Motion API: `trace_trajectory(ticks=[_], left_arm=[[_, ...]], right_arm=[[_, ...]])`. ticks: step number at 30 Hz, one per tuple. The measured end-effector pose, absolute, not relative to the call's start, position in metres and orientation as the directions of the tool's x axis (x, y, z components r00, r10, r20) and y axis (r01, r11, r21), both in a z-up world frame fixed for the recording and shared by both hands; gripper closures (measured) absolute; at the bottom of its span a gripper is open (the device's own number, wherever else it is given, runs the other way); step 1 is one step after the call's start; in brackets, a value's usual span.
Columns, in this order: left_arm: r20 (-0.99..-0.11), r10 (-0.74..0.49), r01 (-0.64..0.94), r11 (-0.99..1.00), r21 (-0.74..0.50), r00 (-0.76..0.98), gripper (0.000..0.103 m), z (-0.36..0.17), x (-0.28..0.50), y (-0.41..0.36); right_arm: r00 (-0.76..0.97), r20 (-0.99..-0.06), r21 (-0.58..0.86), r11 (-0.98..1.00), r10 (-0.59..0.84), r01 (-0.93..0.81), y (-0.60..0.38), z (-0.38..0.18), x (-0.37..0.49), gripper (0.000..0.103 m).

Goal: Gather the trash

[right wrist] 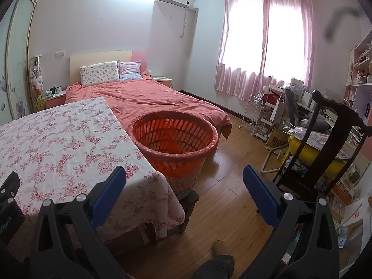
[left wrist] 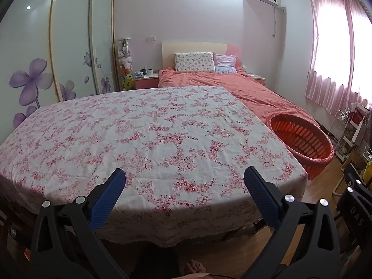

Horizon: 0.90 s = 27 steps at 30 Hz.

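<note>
Where floral cloth drapes it, surface (left wrist: 148,139) filling most of left wrist view, white with pink rose sprays, cloth hanging over near edge. Behind it, bed (left wrist: 244,88) under salmon-orange cover, two pillows propped against pale headboard. Left of that, wardrobe (left wrist: 69,46) with frosted sliding doors and purple flower prints. Wooden floor (right wrist: 227,181) running along right side of room, pink curtains (right wrist: 262,46) glowing over bright window. Dark wooden chair (right wrist: 325,144) near right edge of right wrist view, yellow cushion-like bulk and papers stacked on seat, cluttered shelving and white rack beyond. Orange slatted basket (right wrist: 173,139) lined with thin clear bag, standing just beside right edge of surface, raised on dark stand, between surface and foot of bed; same basket (left wrist: 302,139) showing at right of left wrist view. No loose trash discernible on cloth or floor; basket interior showing only orange slats and liner. Left gripper (left wrist: 184,186) hovering above near edge of surface, blue-padded fingers (left wrist: 109,197) spread wide apart, nothing between them. Right gripper (right wrist: 184,186) held over near right corner of surface and floor, aimed toward basket, fingers (right wrist: 260,195) likewise spread wide, gripping nothing.
</note>
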<state>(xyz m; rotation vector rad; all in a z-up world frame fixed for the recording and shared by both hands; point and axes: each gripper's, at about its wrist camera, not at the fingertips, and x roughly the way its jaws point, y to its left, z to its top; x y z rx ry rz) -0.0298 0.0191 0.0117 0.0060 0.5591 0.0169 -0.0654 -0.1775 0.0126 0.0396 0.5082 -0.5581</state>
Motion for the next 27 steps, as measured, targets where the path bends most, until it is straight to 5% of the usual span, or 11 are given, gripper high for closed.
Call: trace_trajectory(ticks=[27], left_arm=[[-0.53, 0.007, -0.017, 1.0, -0.013, 0.848, 0.003, 0.014, -0.021, 0.016]], right_arm=[[0.743, -0.47, -0.073, 0.859, -0.477, 0.506, -0.18, 0.012, -0.058, 0.005]])
